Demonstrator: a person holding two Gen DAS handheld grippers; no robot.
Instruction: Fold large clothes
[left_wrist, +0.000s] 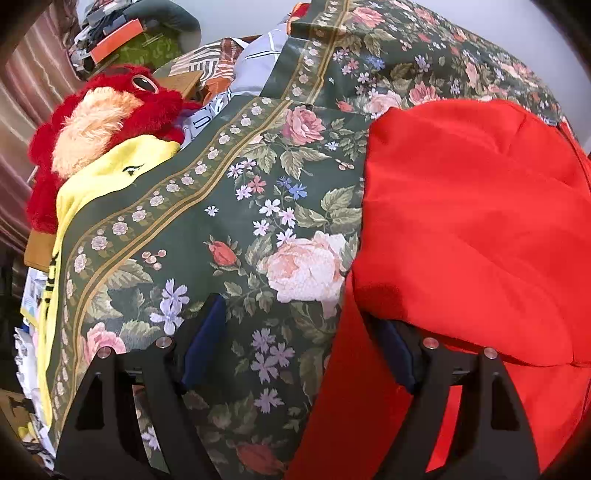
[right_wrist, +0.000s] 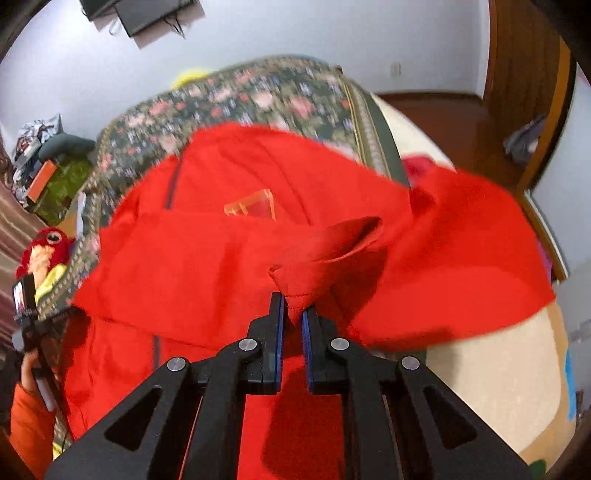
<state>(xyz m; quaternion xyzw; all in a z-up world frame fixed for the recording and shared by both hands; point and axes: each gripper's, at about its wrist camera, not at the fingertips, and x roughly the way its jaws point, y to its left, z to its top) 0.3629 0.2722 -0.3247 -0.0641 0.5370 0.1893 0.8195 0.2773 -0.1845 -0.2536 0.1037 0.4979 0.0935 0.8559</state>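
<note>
Red garment (right_wrist: 229, 258): spread over the floral cover, filling the middle of the right wrist view; in the left wrist view, covering the right half of the frame.
Garment details: dark zip line at upper left of the cloth in the right wrist view; pale orange tag (right_wrist: 251, 206) near the centre.
Right gripper (right_wrist: 293, 314): clenched on a bunched edge of the red garment, cloth pinched between the blue pads, a fold rising just above the tips.
Left gripper (left_wrist: 295, 332): jaws spread wide, nothing between them; one finger over the floral cover at lower left, the other against the red cloth at lower right of the frame.
Floral cover (left_wrist: 221, 221): dark green with roses and a bordered edge, under the garment, running from lower left to upper right.
Red plush toy (left_wrist: 92, 122): upper left of the left wrist view, beside the cover's border.
Yellow cloth (left_wrist: 110, 173): just below the plush toy, partly tucked under the cover's edge.
Person's hand (right_wrist: 29, 369): lower left edge of the right wrist view, orange sleeve below it, gripping the other tool's handle.
Blur: right side of the garment smeared in the right wrist view.
</note>
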